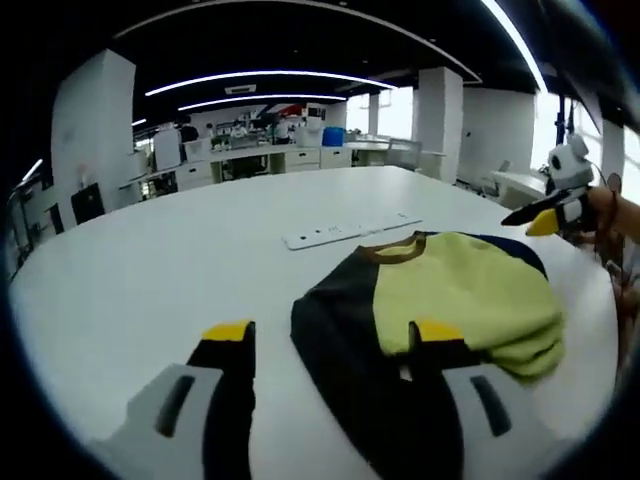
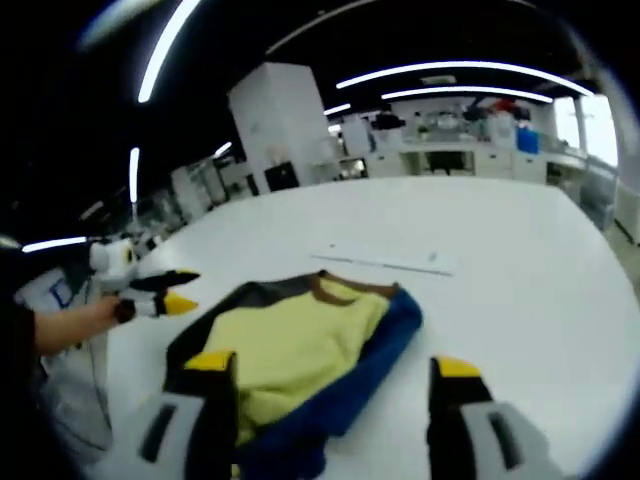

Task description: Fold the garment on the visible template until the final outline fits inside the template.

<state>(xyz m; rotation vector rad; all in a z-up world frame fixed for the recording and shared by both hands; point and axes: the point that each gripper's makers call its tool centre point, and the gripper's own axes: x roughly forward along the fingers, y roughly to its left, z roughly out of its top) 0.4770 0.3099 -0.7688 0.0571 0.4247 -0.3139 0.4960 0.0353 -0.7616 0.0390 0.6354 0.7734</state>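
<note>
Right now the garment lies folded into a compact bundle on the big white table, a yellow-green panel on top with dark and blue fabric around it and a brown collar at its far edge. In the left gripper view it sits at about four o'clock of centre, and the left gripper hangs over the near edge with its jaws spread well apart, holding nothing; its right-hand yellow-tipped jaw stands in front of the cloth, though I cannot tell whether it touches it, and the other jaw stands over bare table. Beyond the collar, toward twelve o'clock, a long white strip lies flat on the tabletop, apart from the garment.

In the right gripper view the same garment lies at roughly seven o'clock, its blue edge curving along the side nearer centre. The right gripper also has its jaws wide apart and empty, one jaw in front of the yellow fabric, the other over bare table. The white strip lies past the collar at twelve o'clock. At nine o'clock the other gripper shows, held in a person's hand, its yellow tips off the garment's side. Desks and white pillars stand in the background.
</note>
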